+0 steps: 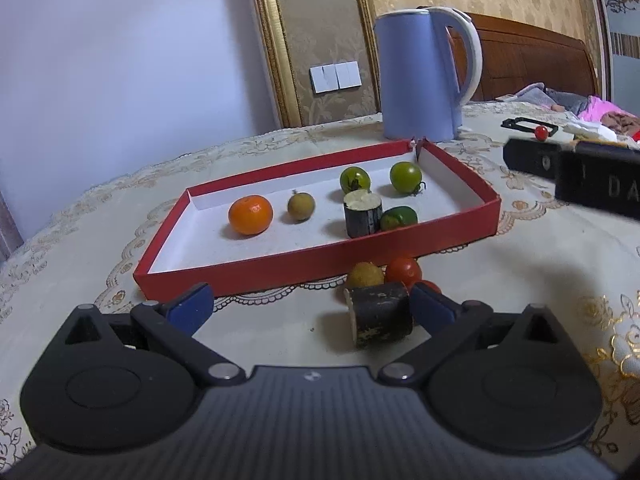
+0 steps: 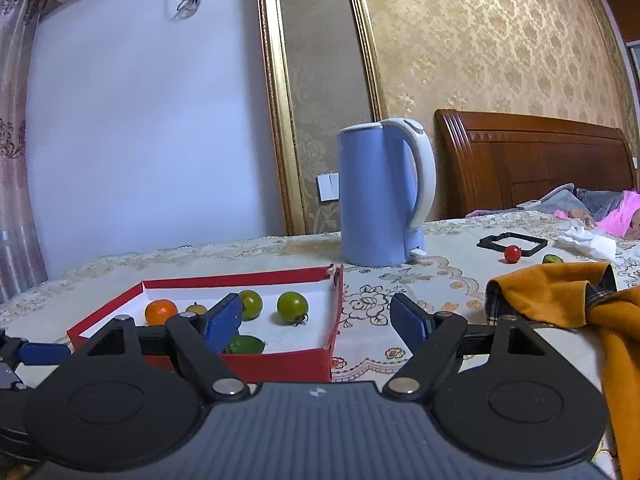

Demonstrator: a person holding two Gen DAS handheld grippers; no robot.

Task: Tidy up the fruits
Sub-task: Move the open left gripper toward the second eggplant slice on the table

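While the left gripper (image 1: 308, 304) stands wide open with nothing pressed between its blue pads, a dark cut cylinder piece (image 1: 382, 314) lies on its side just inside the right-hand pad, perhaps touching it. To do this step well, I think the gripper should be centred on the piece before it closes, so the round side does not roll away. Just behind the piece lie a yellowish fruit (image 1: 364, 275) and a red cherry tomato (image 1: 403, 271), close against the front wall of the red box (image 1: 320, 262), which must not be pushed. The right gripper (image 2: 316, 320) is also wide and empty, hanging near the right end of the box.
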